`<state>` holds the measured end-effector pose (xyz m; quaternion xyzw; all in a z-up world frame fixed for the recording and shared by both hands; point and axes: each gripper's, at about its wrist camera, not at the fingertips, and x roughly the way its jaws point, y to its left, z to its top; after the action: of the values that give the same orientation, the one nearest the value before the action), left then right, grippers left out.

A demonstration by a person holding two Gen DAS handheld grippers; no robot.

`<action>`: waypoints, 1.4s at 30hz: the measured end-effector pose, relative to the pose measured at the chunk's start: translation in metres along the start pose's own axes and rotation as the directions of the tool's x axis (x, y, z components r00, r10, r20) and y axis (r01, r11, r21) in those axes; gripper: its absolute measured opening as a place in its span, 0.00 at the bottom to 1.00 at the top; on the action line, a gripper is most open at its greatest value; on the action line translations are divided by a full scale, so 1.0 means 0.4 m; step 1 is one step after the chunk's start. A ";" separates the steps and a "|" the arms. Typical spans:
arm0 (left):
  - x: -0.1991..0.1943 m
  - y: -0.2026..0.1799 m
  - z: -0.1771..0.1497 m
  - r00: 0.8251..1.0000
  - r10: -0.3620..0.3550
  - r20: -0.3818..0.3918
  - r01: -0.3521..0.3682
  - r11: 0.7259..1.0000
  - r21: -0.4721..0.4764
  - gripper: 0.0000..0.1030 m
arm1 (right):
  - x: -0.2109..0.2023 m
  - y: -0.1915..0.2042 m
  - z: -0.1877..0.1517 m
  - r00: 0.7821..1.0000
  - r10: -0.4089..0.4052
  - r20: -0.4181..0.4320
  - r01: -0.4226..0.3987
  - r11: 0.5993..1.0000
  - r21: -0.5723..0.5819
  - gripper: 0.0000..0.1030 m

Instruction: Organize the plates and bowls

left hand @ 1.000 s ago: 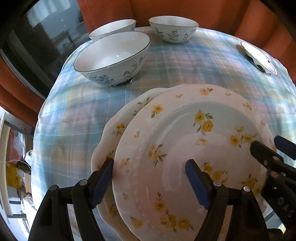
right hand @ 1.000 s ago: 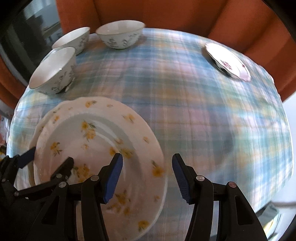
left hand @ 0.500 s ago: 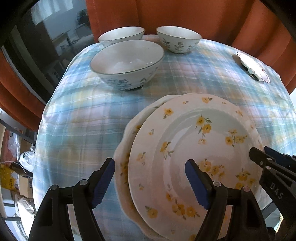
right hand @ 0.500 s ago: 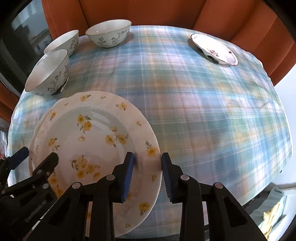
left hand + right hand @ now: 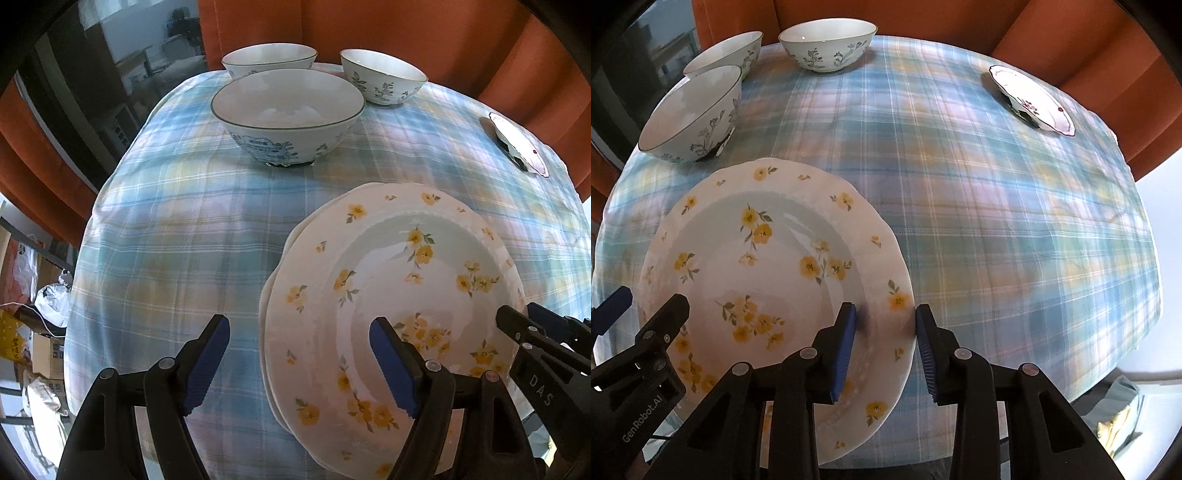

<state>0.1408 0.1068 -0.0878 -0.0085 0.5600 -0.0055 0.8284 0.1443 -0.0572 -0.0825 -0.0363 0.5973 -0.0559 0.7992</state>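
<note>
Top plate (image 5: 768,266): yellow-flowered, lying on a 2nd scalloped plate (image 5: 266,295) whose edge shows only along the left side in the left wrist view; the pair sits at the near edge of the table, so both grippers can reach it from this side
Right gripper (image 5: 884,343): jaws narrowed astride the top plate's right rim, 1 pad over the rim's upper face, the other at its outer edge; the pads appear to bear on the rim, probably to shift this plate square over the one beneath
Left gripper (image 5: 299,365): jaws wide and holding nothing; 1 pad hangs over the cloth, the other above the plate's well, seemingly standing by
Bowls (image 5: 288,110): 3, blue-patterned, grouped at the far left and not yet nested
Small plate (image 5: 1032,98): red-trimmed, alone at the far right, well apart from the stack
Tablecloth (image 5: 997,221): blue plaid, covering the table
</note>
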 end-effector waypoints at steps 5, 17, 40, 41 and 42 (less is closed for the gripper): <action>-0.009 -0.021 0.007 1.000 -0.030 0.003 0.030 0.999 0.021 0.78 | -0.001 -0.010 0.004 1.000 0.020 -0.014 -0.020 1.000 0.008 0.35; -0.044 -0.104 0.056 0.997 -0.025 0.073 0.021 0.999 0.049 0.80 | -0.071 -0.077 0.041 0.990 0.072 0.123 -0.072 0.997 -0.002 0.71; -0.059 -0.447 0.178 0.990 0.077 0.120 -0.071 0.996 -0.058 0.82 | -0.026 -0.437 0.165 0.950 0.243 0.194 -0.237 0.970 -0.054 0.71; -0.058 -0.459 0.183 0.989 0.081 0.123 -0.074 0.996 -0.058 0.82 | -0.020 -0.455 0.172 0.948 0.255 0.192 -0.249 0.967 -0.054 0.71; -0.057 -0.482 0.192 0.988 0.082 0.128 -0.075 0.995 -0.060 0.82 | -0.013 -0.476 0.180 0.945 0.265 0.191 -0.259 0.964 -0.056 0.71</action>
<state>0.2036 -0.0851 -0.0341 -0.0097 0.5045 0.0431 0.8623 0.2032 -0.2457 -0.0331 0.0260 0.5157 0.0635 0.8540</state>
